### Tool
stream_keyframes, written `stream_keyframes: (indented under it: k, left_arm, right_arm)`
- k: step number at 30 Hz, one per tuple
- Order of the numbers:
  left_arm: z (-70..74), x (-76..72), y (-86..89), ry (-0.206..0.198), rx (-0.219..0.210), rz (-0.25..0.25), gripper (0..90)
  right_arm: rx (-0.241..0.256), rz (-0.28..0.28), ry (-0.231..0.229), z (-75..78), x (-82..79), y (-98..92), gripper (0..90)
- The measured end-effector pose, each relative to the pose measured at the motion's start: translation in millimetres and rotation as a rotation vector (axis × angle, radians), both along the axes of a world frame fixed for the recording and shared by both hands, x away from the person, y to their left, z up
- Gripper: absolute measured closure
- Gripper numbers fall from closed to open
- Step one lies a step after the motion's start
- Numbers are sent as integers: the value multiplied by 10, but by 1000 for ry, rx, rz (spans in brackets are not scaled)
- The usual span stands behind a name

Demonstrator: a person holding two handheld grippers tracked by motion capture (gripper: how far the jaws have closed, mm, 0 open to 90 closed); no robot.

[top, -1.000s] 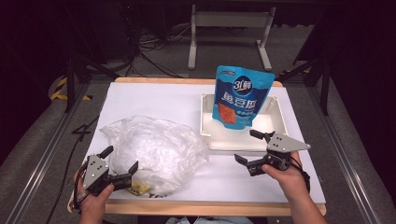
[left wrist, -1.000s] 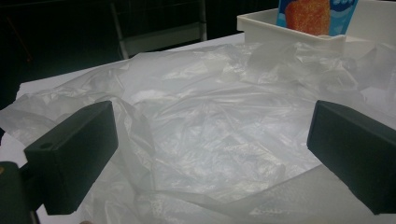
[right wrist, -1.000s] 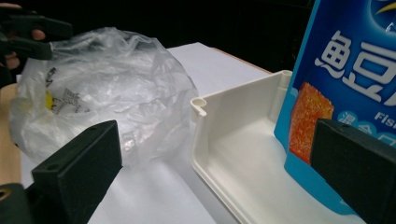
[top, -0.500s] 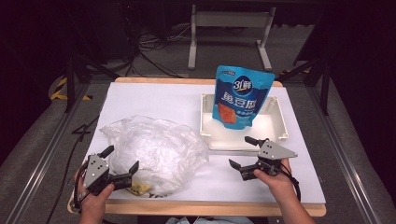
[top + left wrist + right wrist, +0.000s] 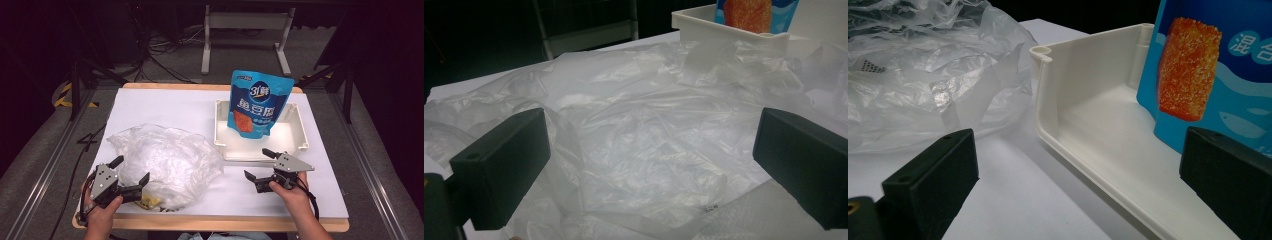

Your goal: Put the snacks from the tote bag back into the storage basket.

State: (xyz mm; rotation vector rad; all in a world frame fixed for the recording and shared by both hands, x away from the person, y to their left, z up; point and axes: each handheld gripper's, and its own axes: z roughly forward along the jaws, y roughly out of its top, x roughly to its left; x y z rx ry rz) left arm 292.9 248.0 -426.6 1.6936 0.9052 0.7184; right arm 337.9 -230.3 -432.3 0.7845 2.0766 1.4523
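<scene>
A crumpled clear plastic bag (image 5: 165,162) lies on the left half of the white table. My left gripper (image 5: 131,170) stands open at the bag's near-left edge, its jaws spread over the plastic (image 5: 649,120) with nothing clamped. A white tray (image 5: 220,131) sits at the right, and a blue snack pouch (image 5: 257,102) stands upright in it. My right gripper (image 5: 256,163) is open just in front of the tray's near wall. In the right gripper view the open gripper (image 5: 1078,170) faces the tray corner (image 5: 1045,95), the pouch (image 5: 1208,75) and the bag (image 5: 923,75).
Something small and yellow (image 5: 147,202) shows under the bag's near edge. Bare white table (image 5: 165,107) lies behind the bag and between the two grippers. The tray's rim (image 5: 724,27) and the pouch (image 5: 749,10) rise beyond the bag in the left gripper view.
My right gripper has moved left and a little toward the table's front edge, away from the tray's near right corner. The left gripper and the bag have stayed put.
</scene>
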Motion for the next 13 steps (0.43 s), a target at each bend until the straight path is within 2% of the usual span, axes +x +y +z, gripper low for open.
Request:
stream_keyframes:
  k: [4, 7, 13]
  left_arm:
    - [-10, 13, -7, 9, 0, -8, 24]
    - [-9, 13, -5, 13, -8, -13, 24]
    - [-3, 1, -14, 6, -5, -12, 24]
  right_arm:
    - [1, -9, -7, -6, 1, -11, 31]
    - [21, -19, -7, -12, 7, -17, 31]
    - [25, -21, -13, -1, -2, -25, 31]
